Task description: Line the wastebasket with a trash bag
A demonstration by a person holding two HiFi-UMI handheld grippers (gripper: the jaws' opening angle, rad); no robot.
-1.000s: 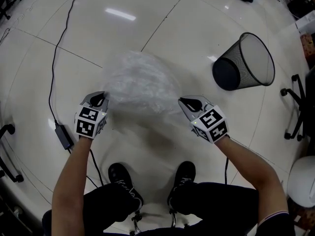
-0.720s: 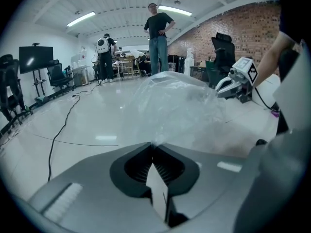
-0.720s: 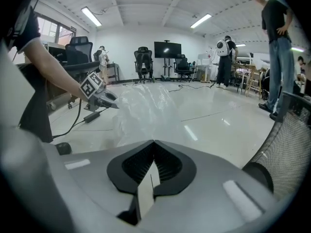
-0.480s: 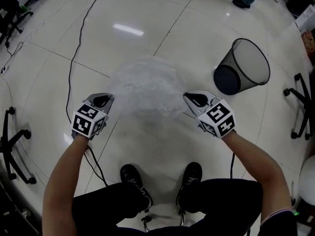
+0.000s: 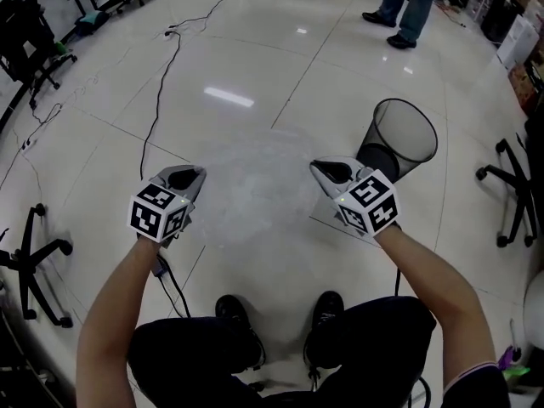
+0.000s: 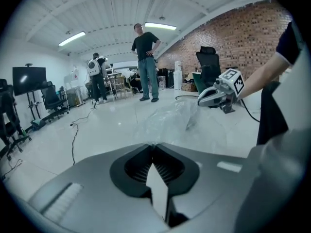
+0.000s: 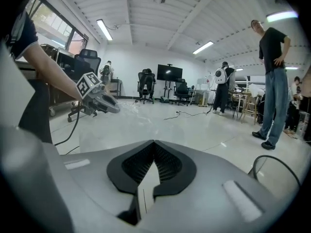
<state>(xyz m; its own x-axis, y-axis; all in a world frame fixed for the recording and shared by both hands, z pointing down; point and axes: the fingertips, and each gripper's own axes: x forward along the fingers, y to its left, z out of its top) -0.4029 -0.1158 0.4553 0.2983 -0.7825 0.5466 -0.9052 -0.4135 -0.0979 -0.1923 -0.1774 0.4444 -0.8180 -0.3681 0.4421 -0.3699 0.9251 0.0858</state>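
A clear, crinkled trash bag [image 5: 255, 189] hangs stretched between my two grippers above the white floor. My left gripper [image 5: 192, 175] is shut on the bag's left edge, and my right gripper [image 5: 320, 169] is shut on its right edge. In the left gripper view the film [image 6: 170, 123] runs from my closed left gripper [image 6: 153, 144] toward the right gripper [image 6: 216, 95]. The right gripper view shows my shut right gripper [image 7: 153, 142] and the left gripper [image 7: 99, 101] across from it. A black mesh wastebasket [image 5: 399, 138] sits on the floor just beyond the right gripper, and its rim [image 7: 277, 166] shows there too.
A black cable [image 5: 157, 117] runs over the floor on the left. Office chair bases stand at the left [image 5: 34, 262] and the right [image 5: 510, 185]. A person's legs [image 5: 408, 7] are at the far top. My own shoes [image 5: 238, 313] are below the bag.
Both grippers have risen together, lifting the bag off the floor and holding it spread. The head view has tilted up, so the wastebasket now lies right behind the right gripper.
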